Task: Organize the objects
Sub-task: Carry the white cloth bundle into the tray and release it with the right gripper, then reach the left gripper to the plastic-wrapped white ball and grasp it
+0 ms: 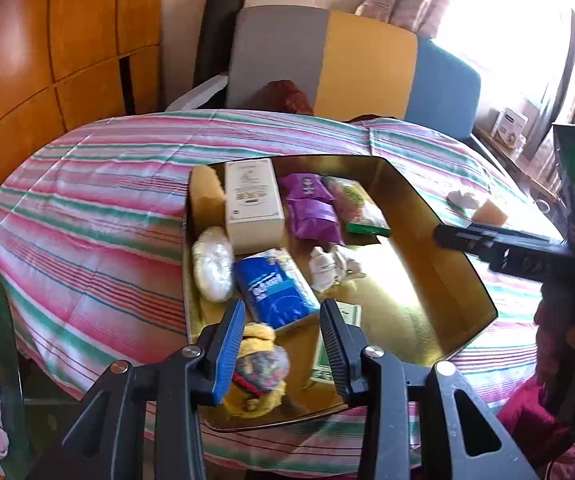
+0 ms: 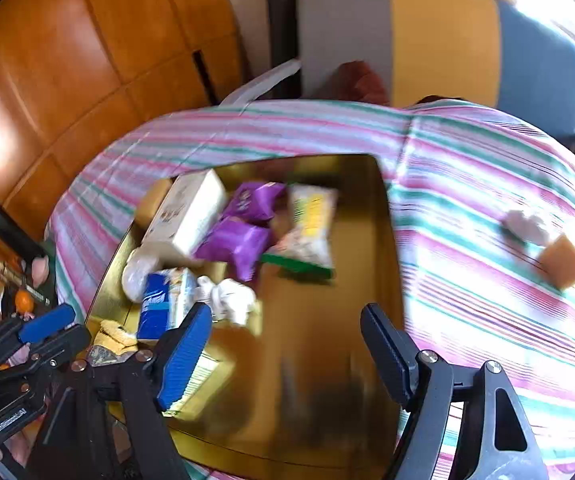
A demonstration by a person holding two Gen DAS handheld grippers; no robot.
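Mostly sorted already, with boxes and packets sitting in the gold tray [image 1: 439,216] on the bed, left claw [image 1: 283,344] pinching nothing over the tray's near end, right claw [image 2: 287,354] spread and empty, sponge [image 2: 563,266] and white wad [image 2: 525,222] left out far right.

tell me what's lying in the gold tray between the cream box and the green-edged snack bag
Two purple foil packets lie one behind the other between the cream box and the green-edged snack bag in the gold tray; clearest in the left wrist view.
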